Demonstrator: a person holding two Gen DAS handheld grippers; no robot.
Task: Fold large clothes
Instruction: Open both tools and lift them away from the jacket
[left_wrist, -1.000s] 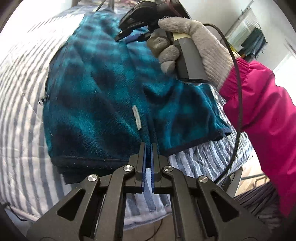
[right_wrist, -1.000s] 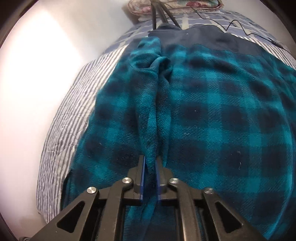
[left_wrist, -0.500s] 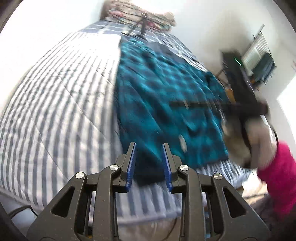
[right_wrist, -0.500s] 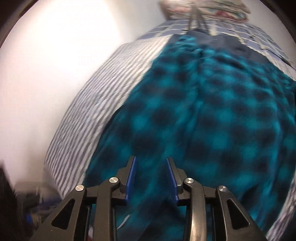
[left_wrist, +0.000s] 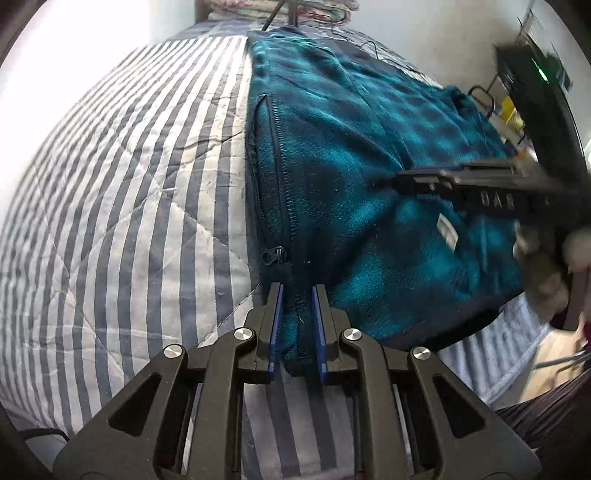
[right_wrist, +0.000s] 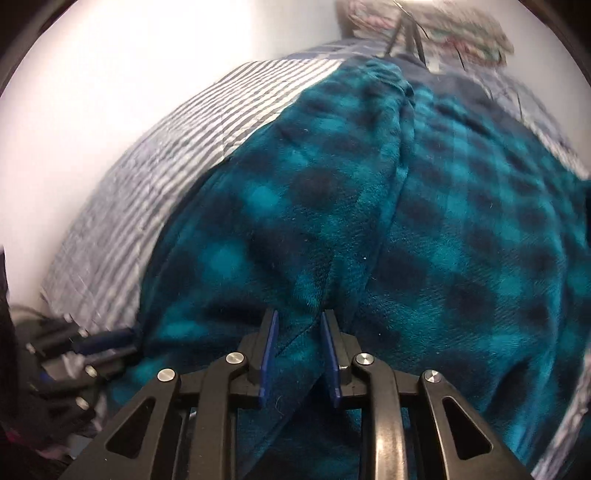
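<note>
- Left wrist view: teal plaid fleece jacket (left_wrist: 369, 177) lies partly folded on the striped quilt (left_wrist: 129, 192), towards the quilt's right side; its zipper edge runs down the jacket's left border, zipper pull (left_wrist: 274, 254) just above the left gripper (left_wrist: 297, 325).
- Left gripper: jaws have just been closing, narrow gap, the jacket's near-left hem corner bunched between the blue pads; the cloth fills the gap and looks clamped.
- Right gripper (left_wrist: 424, 181) shows here over the jacket's right half, blurred, held by a gloved hand (left_wrist: 546, 266); its jaw state is unreadable in this view.
- Right wrist view: the jacket (right_wrist: 406, 221) fills the frame; quilt (right_wrist: 155, 177) visible beyond the jacket's left edge. Left gripper (right_wrist: 103, 343) sits at the jacket's lower-left corner (blurred).
- Right gripper (right_wrist: 299, 354): jaws have just been closing, a modest gap left, a raised ridge of fleece between the pads; looks pinched.
- Step, my read: re-gripping the near edge with both claws for the next fold.
- Next move calls for firm pinches on both, then lifting together so the fleece doesn't slip or skew.
</note>
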